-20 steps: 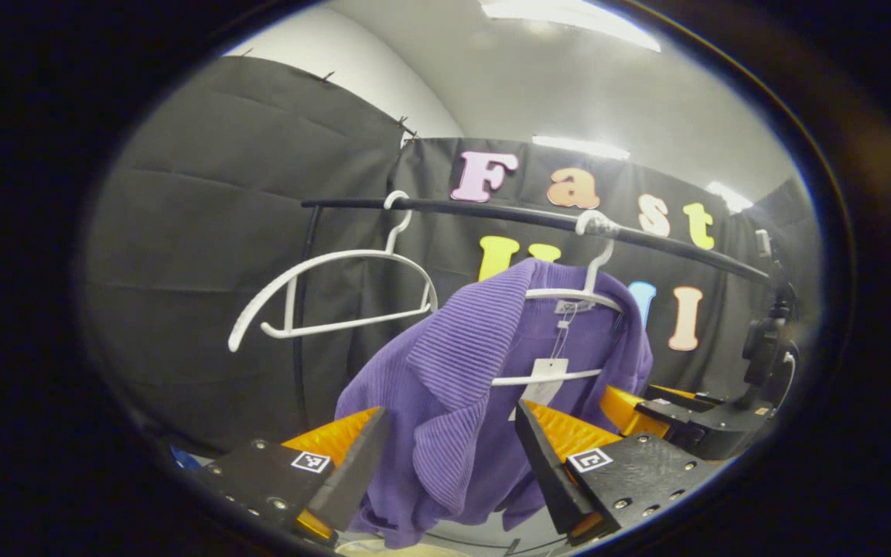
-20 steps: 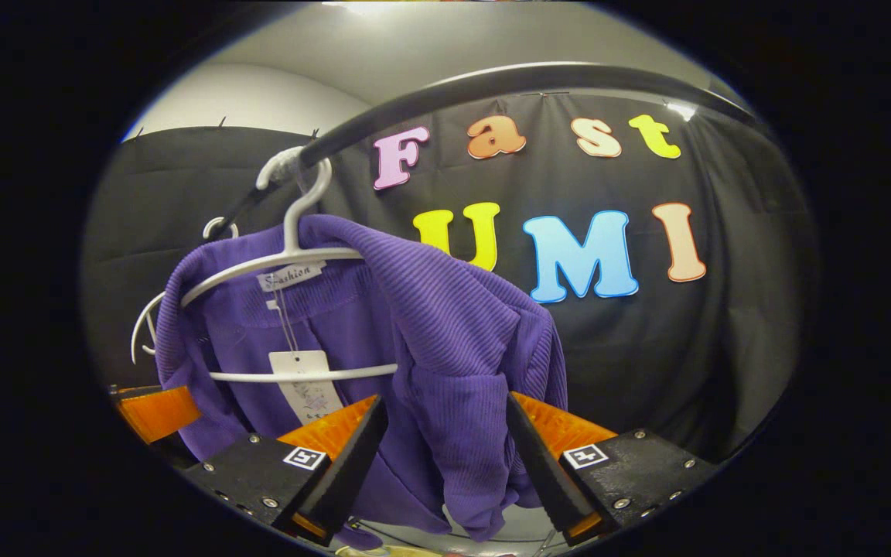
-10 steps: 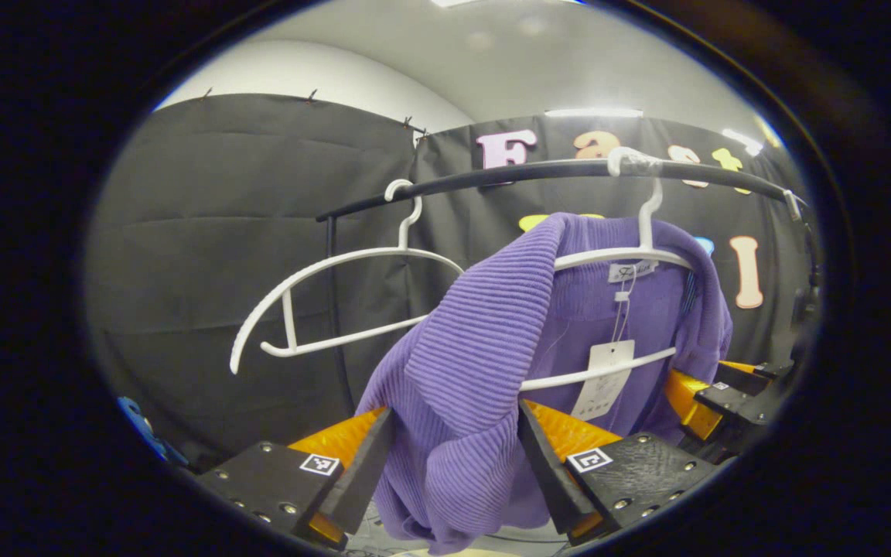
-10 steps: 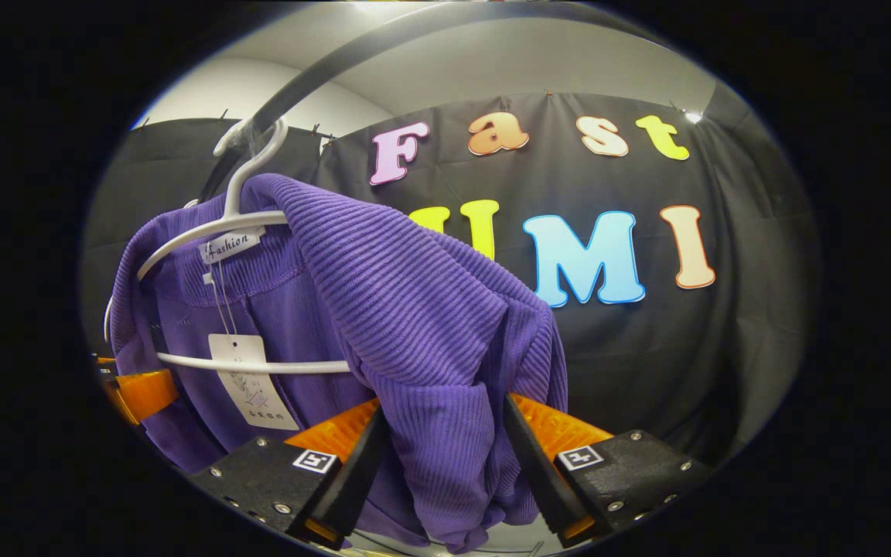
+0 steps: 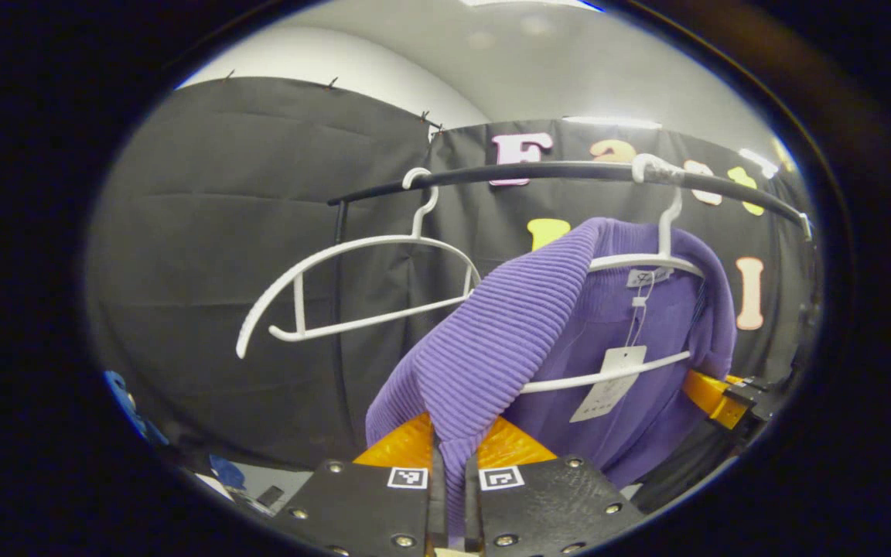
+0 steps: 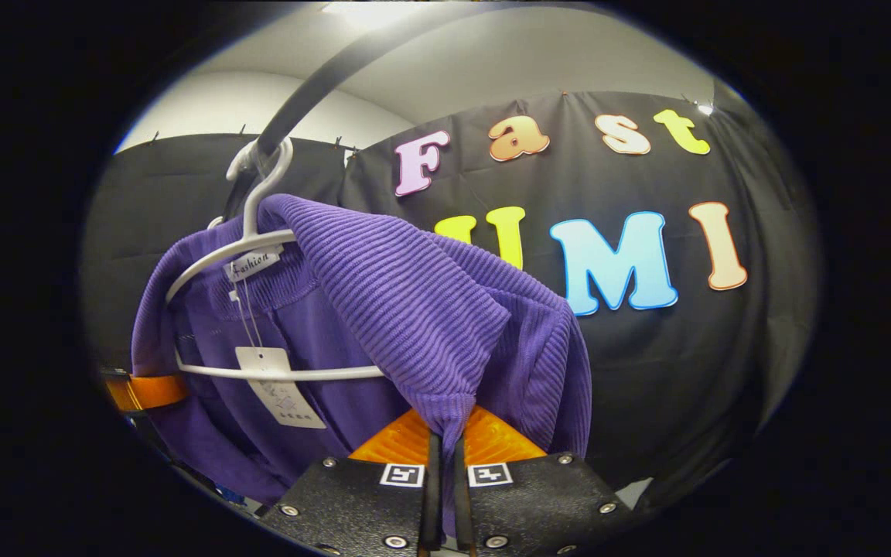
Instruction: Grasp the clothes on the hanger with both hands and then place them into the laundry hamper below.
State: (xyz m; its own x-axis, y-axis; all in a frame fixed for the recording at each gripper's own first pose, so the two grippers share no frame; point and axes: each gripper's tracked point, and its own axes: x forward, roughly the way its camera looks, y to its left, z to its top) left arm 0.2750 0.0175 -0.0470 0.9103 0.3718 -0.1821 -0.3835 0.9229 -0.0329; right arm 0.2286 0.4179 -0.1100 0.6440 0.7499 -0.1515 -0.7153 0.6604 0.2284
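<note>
A purple ribbed sweater (image 5: pixel 515 340) (image 6: pixel 399 309) hangs on a white hanger (image 5: pixel 646 263) (image 6: pixel 260 247) from a black rail (image 5: pixel 554 172) (image 6: pixel 314 85). A paper tag (image 5: pixel 608 371) (image 6: pixel 279 385) dangles inside its collar. My left gripper (image 5: pixel 449 445) is shut on one shoulder fold of the sweater, the orange fingers (image 5: pixel 403 445) pinching the knit. My right gripper (image 6: pixel 443 437) is shut on the opposite shoulder fold. Each view catches the other gripper's orange finger at the sweater's far edge, in the left gripper view the right gripper's (image 5: pixel 704 394), in the right gripper view the left gripper's (image 6: pixel 144 391).
An empty white hanger (image 5: pixel 353 286) hangs on the same rail to the left of the sweater in the left gripper view. The rail's black upright post (image 5: pixel 339 309) stands behind it. Something blue (image 5: pixel 124 394) lies low at the left edge.
Both grippers went from open around the sweater's shoulders to shut on the folds. The views shifted slightly, and the sweater is still on its hanger.
</note>
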